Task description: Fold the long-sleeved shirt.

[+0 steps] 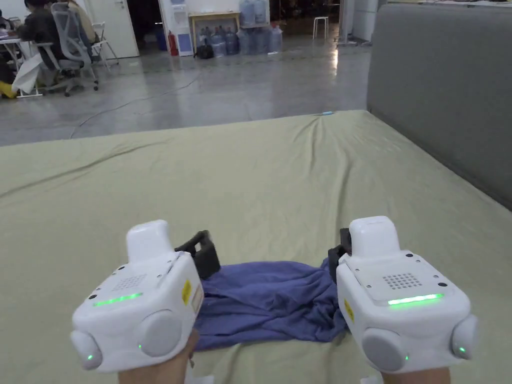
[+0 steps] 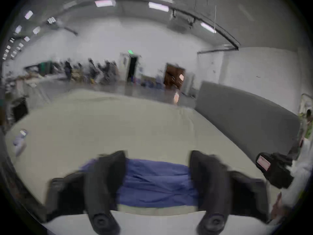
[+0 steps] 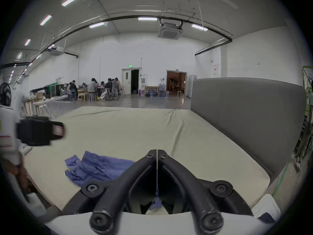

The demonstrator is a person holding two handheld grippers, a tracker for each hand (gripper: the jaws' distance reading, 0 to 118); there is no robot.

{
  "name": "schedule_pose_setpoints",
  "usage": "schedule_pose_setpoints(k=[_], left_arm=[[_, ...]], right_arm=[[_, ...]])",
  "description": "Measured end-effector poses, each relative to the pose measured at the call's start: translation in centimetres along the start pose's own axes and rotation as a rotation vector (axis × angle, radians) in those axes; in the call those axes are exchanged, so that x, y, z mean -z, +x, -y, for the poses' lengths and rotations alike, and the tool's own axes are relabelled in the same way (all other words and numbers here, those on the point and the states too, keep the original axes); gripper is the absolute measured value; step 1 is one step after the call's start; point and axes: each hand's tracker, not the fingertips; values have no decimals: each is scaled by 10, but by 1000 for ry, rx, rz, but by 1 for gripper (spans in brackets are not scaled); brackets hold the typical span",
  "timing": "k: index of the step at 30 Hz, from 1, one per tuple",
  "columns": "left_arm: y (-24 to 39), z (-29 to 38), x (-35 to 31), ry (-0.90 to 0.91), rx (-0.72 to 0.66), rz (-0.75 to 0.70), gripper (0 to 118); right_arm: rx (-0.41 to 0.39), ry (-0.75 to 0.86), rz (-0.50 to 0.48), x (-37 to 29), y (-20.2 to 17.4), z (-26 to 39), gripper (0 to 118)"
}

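A crumpled blue long-sleeved shirt [image 1: 270, 300] lies on the pale green sheet [image 1: 280, 190] near the front edge, between the two hand-held grippers. My left gripper [image 1: 200, 247] hovers at the shirt's left end. In the left gripper view its jaws [image 2: 157, 155] stand wide apart, with blue cloth [image 2: 155, 182] lying between and below them, and the picture is blurred. My right gripper [image 1: 336, 256] is at the shirt's right end. In the right gripper view its jaws [image 3: 157, 152] are closed together, pinching a thin bit of blue cloth [image 3: 156, 203], and the rest of the shirt [image 3: 100, 169] lies to the left.
A tall grey padded headboard [image 1: 440, 90] runs along the right side of the bed. Wrinkled sheet stretches far ahead of the shirt. Beyond it are a concrete floor, people seated at desks [image 1: 45, 35] at the back left, and water bottles [image 1: 250, 35].
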Motion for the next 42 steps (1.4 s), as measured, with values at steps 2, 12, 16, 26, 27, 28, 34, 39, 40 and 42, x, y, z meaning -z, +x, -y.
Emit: schedule_pose_setpoints(k=[2,12,16,26,27,28,34,39,40,42], left_arm=[[-24,5,-22,-29,13,-46,0],[-45,16,-19,-134,-12,-21,0],[-45,10,22,-214,-71,38,0],[-89,25,239,-611,-20,-61,113],[-86,31,247,-664,27,-91,113],[-88,38,261,-695,47,-109,113],[-95,73,312,-835,-23,-99,90],[-82,77,316,-823,147,-85,46],[-79,74,313,-830,193,-44,35],[-77,69,307,-810,162,62,7]], right_arm=[[6,-18,-22,0,-8,4,0],[12,-29,-46,2,-19,1,0],[13,-29,-50,6,-14,4,0],[28,-120,-27,40,7,25,1],[30,-133,-26,45,10,27,1],[33,-147,-17,50,12,29,1],[63,-212,23,74,28,44,1],[77,-269,32,86,43,56,1],[109,-311,0,90,48,60,12],[176,-420,-12,100,52,71,67]])
